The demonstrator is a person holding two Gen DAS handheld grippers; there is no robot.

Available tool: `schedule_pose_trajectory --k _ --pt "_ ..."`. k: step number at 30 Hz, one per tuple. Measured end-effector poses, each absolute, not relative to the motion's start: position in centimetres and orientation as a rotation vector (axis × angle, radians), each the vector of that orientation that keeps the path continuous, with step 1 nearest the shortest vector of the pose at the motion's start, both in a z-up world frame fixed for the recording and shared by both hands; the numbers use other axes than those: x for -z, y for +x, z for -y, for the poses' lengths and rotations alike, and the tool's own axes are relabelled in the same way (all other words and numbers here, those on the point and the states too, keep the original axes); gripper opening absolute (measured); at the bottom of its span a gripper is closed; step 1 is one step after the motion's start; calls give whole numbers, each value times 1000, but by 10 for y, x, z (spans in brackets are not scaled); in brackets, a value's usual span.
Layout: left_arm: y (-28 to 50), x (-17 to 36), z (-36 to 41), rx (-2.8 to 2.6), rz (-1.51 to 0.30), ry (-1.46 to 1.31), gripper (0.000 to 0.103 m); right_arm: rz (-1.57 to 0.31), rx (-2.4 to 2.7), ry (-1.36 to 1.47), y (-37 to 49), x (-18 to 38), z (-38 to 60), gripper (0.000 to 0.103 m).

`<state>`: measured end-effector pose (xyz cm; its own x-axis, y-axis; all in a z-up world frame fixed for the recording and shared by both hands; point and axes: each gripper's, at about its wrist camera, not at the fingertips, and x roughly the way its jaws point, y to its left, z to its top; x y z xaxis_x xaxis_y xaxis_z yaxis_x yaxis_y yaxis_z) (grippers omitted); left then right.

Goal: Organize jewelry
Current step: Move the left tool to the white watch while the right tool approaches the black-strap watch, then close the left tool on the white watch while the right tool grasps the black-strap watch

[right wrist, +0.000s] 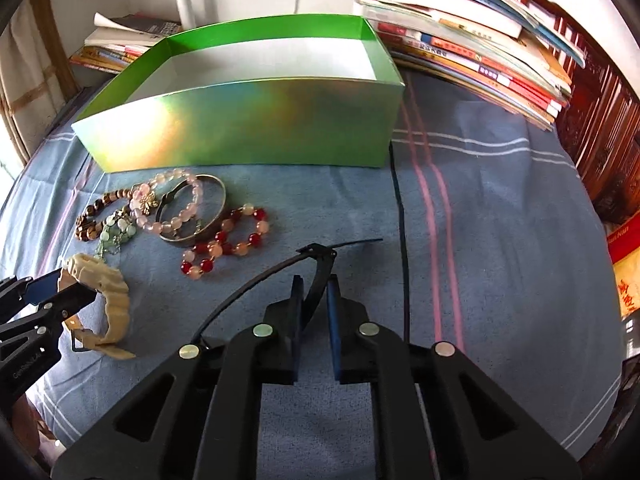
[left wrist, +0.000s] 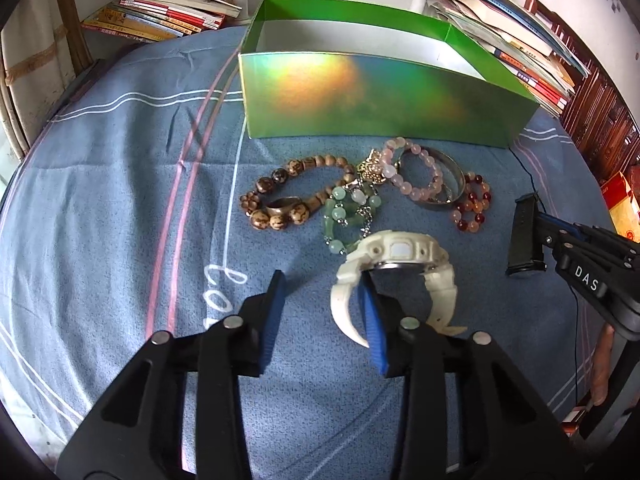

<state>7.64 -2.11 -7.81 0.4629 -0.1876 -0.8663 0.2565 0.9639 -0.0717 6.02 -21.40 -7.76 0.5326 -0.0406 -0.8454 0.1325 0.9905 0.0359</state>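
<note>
A white watch (left wrist: 396, 254) lies on the blue cloth (left wrist: 120, 184), in front of a heap of bead bracelets (left wrist: 360, 192) and a metal bangle (left wrist: 448, 186). My left gripper (left wrist: 322, 282) is open around one half of the watch's strap (left wrist: 346, 312). That strap rests against the right finger and stands well clear of the left one. My right gripper (right wrist: 314, 286) straddles a thin black band (right wrist: 316, 280) with a narrow gap between its fingers, and the pads do not visibly press on it. The green box (right wrist: 240, 128) stands open behind the heap.
Stacks of books (right wrist: 472, 52) lie behind and to the right of the box, with more books (left wrist: 168, 16) at the back left. A black cable (right wrist: 402, 240) runs across the cloth beside the right gripper. Dark wooden furniture (right wrist: 600, 128) borders the right side.
</note>
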Motion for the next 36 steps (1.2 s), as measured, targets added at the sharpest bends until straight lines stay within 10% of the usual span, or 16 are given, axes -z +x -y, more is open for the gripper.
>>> schedule_pose_trajectory --k 3,16,36 --pt "76 74 18 294 -1055 44 51 -983 107 140 56 72 223 40" --pt "62 56 53 470 -969 113 80 -976 70 131 51 68 212 57" --pt "72 76 34 343 -1010 113 64 -977 -43 99 46 64 187 71"
